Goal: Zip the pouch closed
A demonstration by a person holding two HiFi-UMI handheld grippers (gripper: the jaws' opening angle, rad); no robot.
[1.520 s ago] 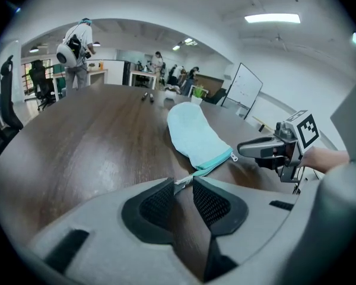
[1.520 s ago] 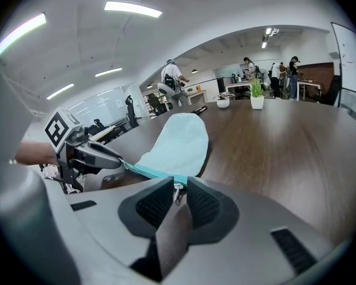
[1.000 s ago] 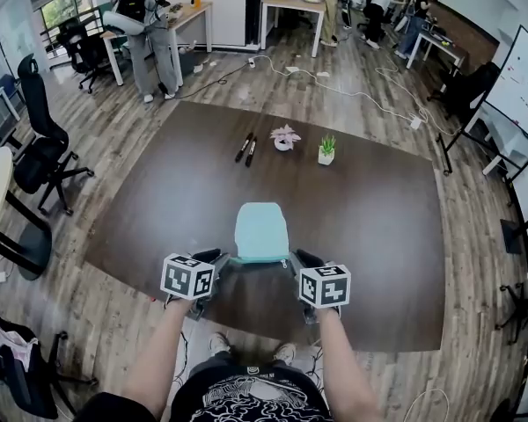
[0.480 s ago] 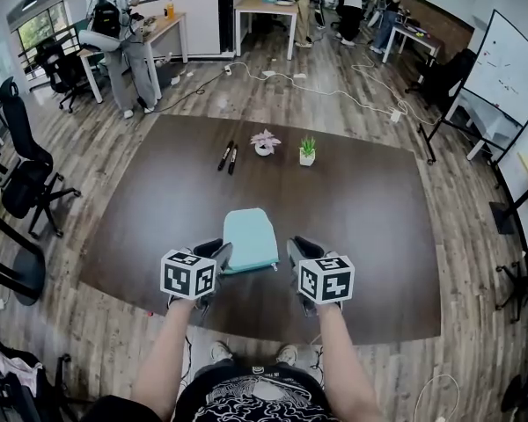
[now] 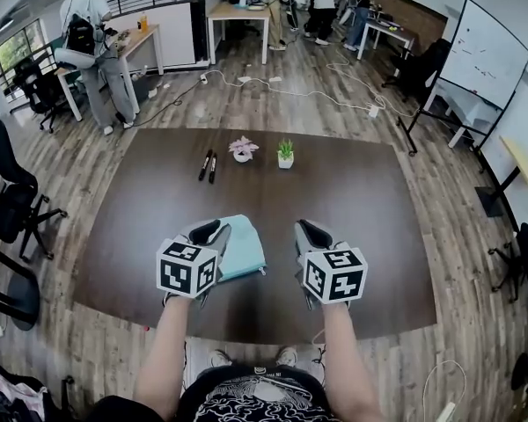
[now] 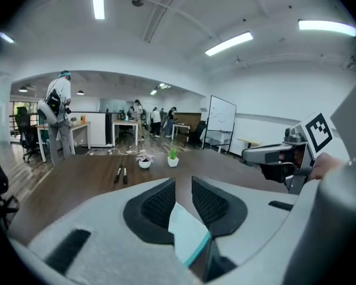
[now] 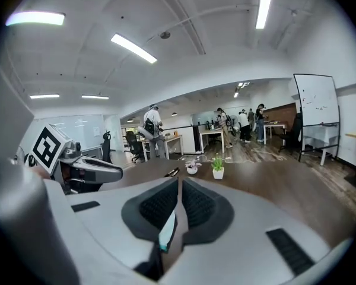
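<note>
Light teal flat fabric pouch (image 5: 246, 246) held tilted over near side of dark brown table (image 5: 352, 192), its corner clamped in left gripper (image 5: 215, 229). Right gripper (image 5: 304, 229) just right, jaws closing, nearly together, thin teal sliver low between.

Dark brown table (image 5: 361, 200), two black markers (image 5: 208, 165), pink potted plant (image 5: 242, 149) and green potted plant (image 5: 285, 154) along its far edge, whiteboard (image 5: 487, 54) beyond its right corner, black office chair (image 5: 7, 202) off its left side

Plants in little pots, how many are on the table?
2: a pink plant and a green plant to its right, near the far edge of the table. None seems hidden.
</note>
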